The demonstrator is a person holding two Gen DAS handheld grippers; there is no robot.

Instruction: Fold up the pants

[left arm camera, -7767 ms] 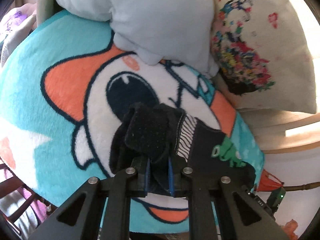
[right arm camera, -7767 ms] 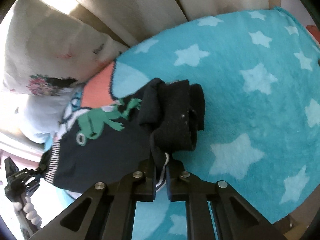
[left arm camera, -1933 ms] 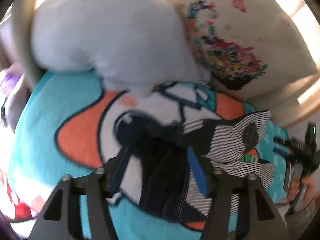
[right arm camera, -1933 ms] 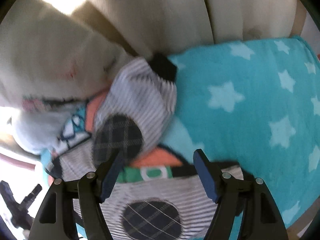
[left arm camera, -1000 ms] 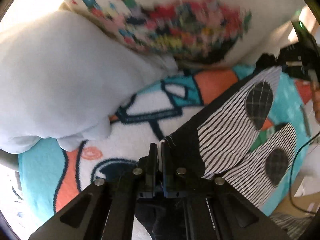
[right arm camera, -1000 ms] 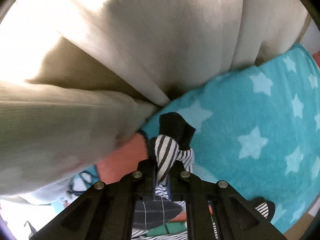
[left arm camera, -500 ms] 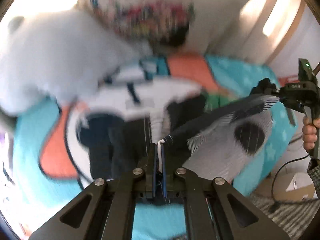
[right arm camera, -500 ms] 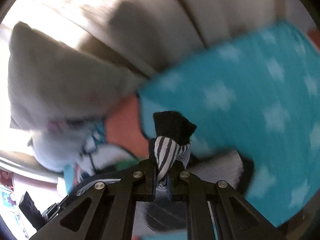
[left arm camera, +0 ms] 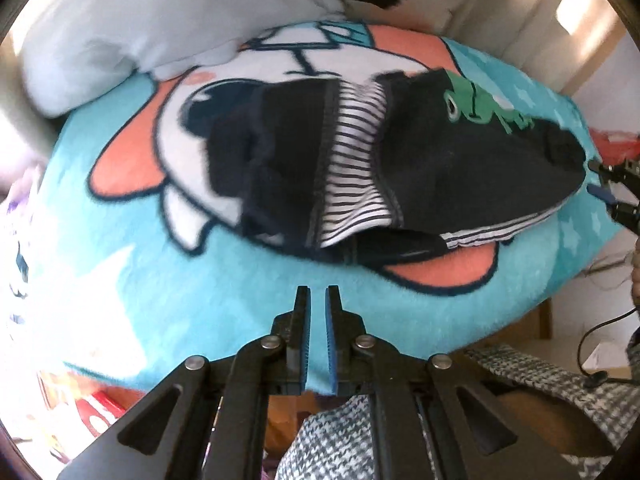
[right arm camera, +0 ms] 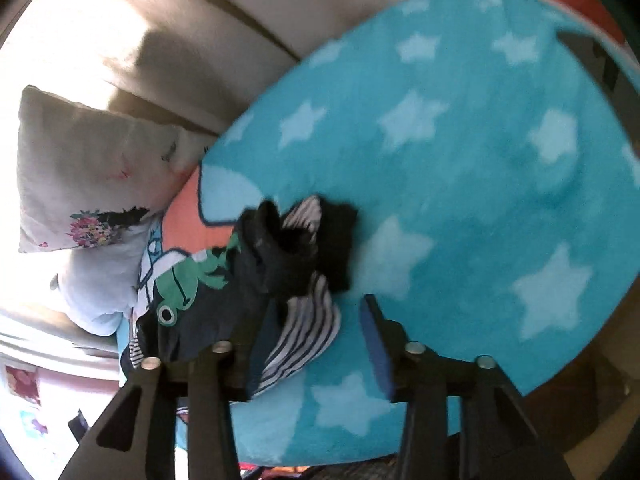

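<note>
In the left wrist view, the left claw (left arm camera: 318,300) is hovering above the turquoise cartoon blanket (left arm camera: 132,280), its blue-padded fingers nearly together and gripping nothing. The dark pants (left arm camera: 400,160) are lying just ahead on the blanket, striped lining showing at the middle and a green frog print (left arm camera: 476,106) near the far end. A pale grey pillow (left arm camera: 120,20) is sitting behind them.

In the right wrist view, the right claw (right arm camera: 312,320) is standing wide open, its fingers straddling the striped cuff of the pants (right arm camera: 280,272), which are lying bunched on the blanket's (right arm camera: 460,200) starred part. A floral cushion (right arm camera: 88,180) is leaning against the beige sofa back (right arm camera: 200,32).
</note>
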